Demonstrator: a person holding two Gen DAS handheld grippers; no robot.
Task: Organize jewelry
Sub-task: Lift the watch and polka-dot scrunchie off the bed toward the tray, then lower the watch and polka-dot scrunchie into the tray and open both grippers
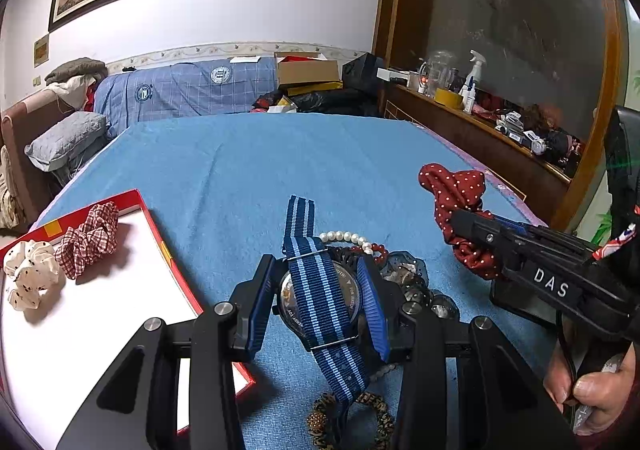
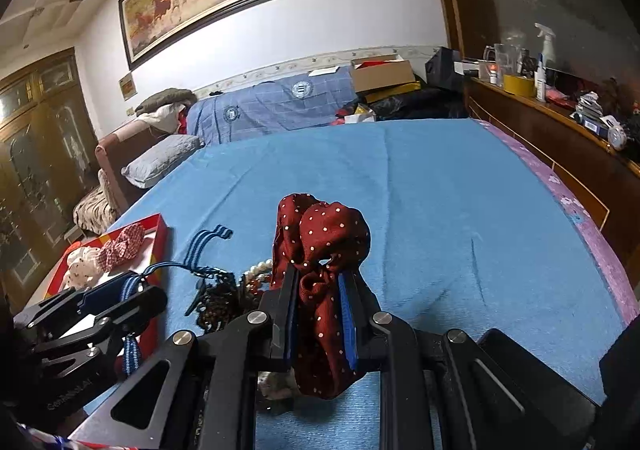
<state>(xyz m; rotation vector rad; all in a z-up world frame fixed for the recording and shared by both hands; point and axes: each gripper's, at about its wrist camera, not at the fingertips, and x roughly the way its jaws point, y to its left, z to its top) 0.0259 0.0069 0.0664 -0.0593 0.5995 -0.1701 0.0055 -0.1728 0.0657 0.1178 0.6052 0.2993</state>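
Note:
My left gripper (image 1: 318, 278) is shut on a watch (image 1: 320, 300) with a blue striped strap, held just above the blue cloth. My right gripper (image 2: 320, 282) is shut on a dark red polka-dot scrunchie (image 2: 324, 242), also seen in the left wrist view (image 1: 456, 194). A red box with a white floor (image 1: 100, 310) lies at the left and holds a red checked scrunchie (image 1: 90, 240) and a white dotted scrunchie (image 1: 28, 274). A pearl bracelet (image 1: 346, 237), red beads (image 1: 376, 250) and dark bead bracelets (image 1: 416, 286) lie in a pile under the watch.
A leopard-print hair band (image 1: 352, 418) lies near the front edge. The blue cloth (image 1: 280, 162) covers a wide bed. A wooden shelf (image 1: 480, 122) with bottles and clutter runs along the right. A sofa with pillows (image 1: 64, 142) stands at the left.

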